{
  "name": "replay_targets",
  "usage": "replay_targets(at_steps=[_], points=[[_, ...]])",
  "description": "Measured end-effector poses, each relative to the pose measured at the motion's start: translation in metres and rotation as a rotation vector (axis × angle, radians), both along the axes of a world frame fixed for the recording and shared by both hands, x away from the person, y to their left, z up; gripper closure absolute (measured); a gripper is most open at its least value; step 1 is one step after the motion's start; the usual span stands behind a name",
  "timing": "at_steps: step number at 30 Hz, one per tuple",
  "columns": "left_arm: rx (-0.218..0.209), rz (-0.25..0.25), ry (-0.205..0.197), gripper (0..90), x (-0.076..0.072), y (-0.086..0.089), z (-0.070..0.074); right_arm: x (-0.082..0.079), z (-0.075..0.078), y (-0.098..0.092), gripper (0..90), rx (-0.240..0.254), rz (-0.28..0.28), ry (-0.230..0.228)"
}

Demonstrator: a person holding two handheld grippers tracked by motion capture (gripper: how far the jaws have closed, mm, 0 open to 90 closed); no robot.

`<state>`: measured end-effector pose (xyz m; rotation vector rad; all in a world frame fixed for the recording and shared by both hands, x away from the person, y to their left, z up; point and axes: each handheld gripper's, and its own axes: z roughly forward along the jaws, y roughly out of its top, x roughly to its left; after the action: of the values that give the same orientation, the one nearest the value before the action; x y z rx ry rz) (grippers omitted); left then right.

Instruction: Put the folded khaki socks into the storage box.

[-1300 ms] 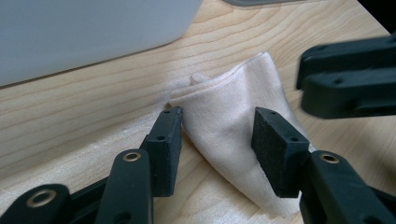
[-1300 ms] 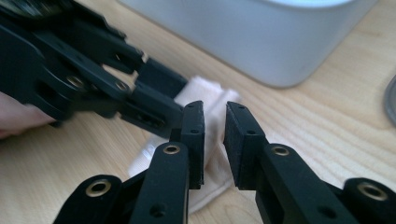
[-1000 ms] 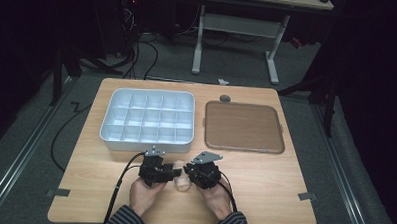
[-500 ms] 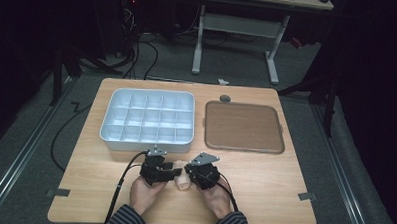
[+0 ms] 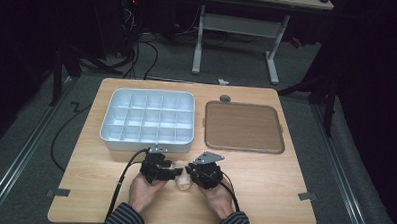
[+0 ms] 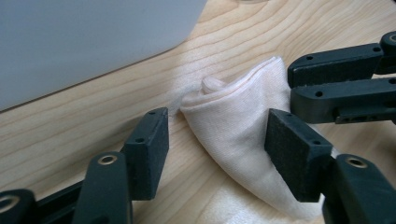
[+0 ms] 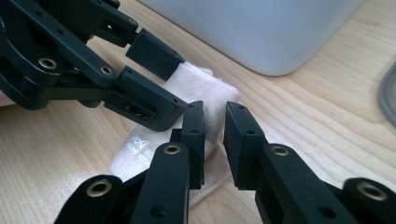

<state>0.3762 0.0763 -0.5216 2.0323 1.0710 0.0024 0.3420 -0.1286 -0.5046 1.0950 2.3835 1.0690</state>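
Low in the frame's centre, the folded white cloth (image 5: pixel 183 182) lies on the table (image 5: pixel 274 179) between the left gripper (image 5: pixel 172 173), whose jaws have just been opening and stand apart around it, and the narrow right gripper (image 5: pixel 188 172), its grip unclear

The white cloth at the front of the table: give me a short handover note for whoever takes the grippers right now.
Left gripper: open, jaws just opening, astride the cloth.
Right gripper: nearly closed at the cloth's edge, jaws just eased open; grip unclear.
Cloth: folded into a small bundle on the table, in front of the compartment box.
Done: the folding, apparently.
Left: probably moving it; box and brown tray hold nothing.
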Motion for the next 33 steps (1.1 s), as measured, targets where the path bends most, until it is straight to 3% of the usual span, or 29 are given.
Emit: replay_targets(at_steps=[4,15,19,24,33], points=[[-0.055,0.012,0.045,33.9,0.0,-0.001,0.003,-0.006,0.003,-0.006,76.7,0.028,-0.011,-0.009],[-0.065,0.027,0.077,31.5,0.001,-0.008,0.003,-0.017,-0.001,-0.047,73.7,0.036,-0.078,-0.019],[-0.035,0.032,0.086,32.1,0.002,-0.011,0.0,-0.021,-0.002,-0.067,71.0,0.026,-0.126,-0.035],[0.009,0.026,0.052,34.3,-0.001,-0.017,0.001,-0.027,-0.006,-0.097,65.5,-0.005,-0.202,-0.041],[0.016,0.008,0.048,40.8,-0.002,-0.017,0.0,-0.035,-0.013,-0.144,57.9,-0.063,-0.37,-0.077]])
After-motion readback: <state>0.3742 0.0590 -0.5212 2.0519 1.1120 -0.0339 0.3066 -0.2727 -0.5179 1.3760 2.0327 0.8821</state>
